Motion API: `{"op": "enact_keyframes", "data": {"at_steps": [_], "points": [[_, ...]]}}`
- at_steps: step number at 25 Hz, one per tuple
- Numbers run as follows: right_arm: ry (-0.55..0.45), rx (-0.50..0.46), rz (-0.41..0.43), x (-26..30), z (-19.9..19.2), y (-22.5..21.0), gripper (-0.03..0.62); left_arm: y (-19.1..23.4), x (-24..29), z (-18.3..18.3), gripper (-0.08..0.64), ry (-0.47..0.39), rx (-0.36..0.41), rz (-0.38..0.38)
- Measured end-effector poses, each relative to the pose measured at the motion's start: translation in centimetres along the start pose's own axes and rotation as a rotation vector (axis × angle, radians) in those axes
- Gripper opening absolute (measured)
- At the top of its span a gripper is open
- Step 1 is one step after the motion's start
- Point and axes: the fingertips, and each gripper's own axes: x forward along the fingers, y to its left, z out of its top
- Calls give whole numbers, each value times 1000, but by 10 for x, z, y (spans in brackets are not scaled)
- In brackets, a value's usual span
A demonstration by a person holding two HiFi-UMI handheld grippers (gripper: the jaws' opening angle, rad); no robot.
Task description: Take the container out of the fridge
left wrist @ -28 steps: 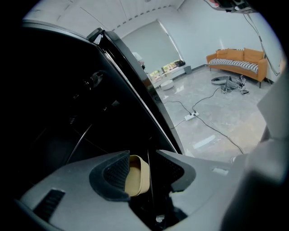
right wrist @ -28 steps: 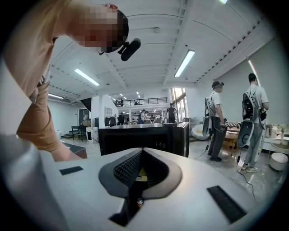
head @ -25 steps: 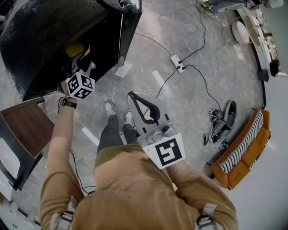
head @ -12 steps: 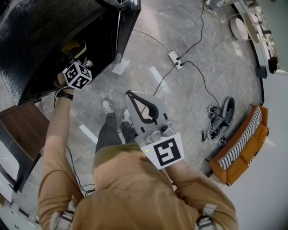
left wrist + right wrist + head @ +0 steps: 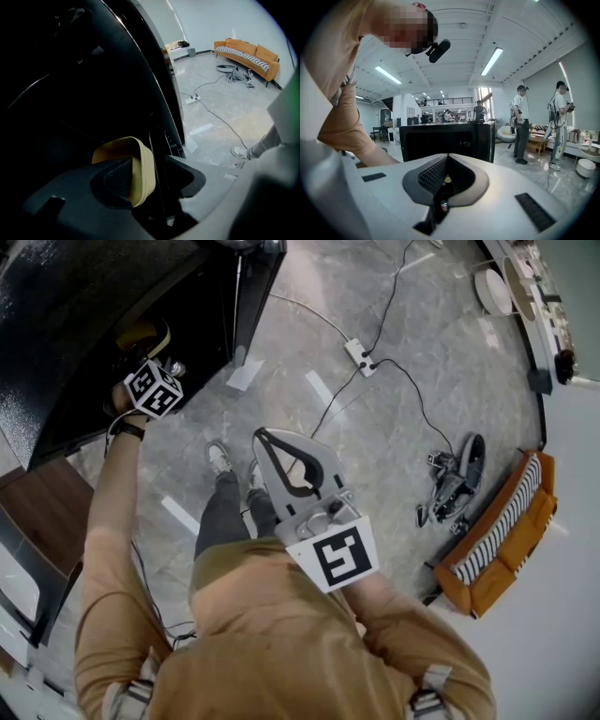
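A yellow container (image 5: 141, 334) sits inside the black fridge (image 5: 75, 296), whose inside is dark. In the left gripper view the container (image 5: 143, 164) has its near wall between my left gripper's (image 5: 150, 163) jaws. One jaw is inside the container and the other outside, with a dark gap beside the wall, so the gripper is open. From above, only that gripper's marker cube (image 5: 153, 388) shows at the fridge's opening. My right gripper (image 5: 262, 436) hangs in front of my body, shut and empty, and points at the fridge (image 5: 445, 138).
A power strip (image 5: 359, 356) with cables lies on the marble floor. A wooden table (image 5: 37, 512) stands left of me. An orange sofa (image 5: 497, 545) and a device (image 5: 455, 486) are at the right. Two people (image 5: 520, 124) stand beyond the fridge.
My left gripper has reached farther into the fridge toward the yellow container. The right gripper has kept its place in front of my body.
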Motion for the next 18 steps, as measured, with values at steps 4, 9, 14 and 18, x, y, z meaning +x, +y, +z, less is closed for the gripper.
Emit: {"op": "enact_keyframes", "data": {"at_steps": [4, 9, 14, 18], "points": [[2, 9, -4, 4, -4, -1, 0, -2, 8, -4, 204, 9, 0, -13], [6, 11, -3, 8, -6, 0, 0, -5, 18, -8, 174, 32, -12, -73], [5, 18, -13, 9, -6, 3, 0, -2, 18, -10, 71, 28, -15, -80], [6, 17, -18, 6, -5, 3, 0, -3, 17, -10, 62, 30, -15, -84]]}}
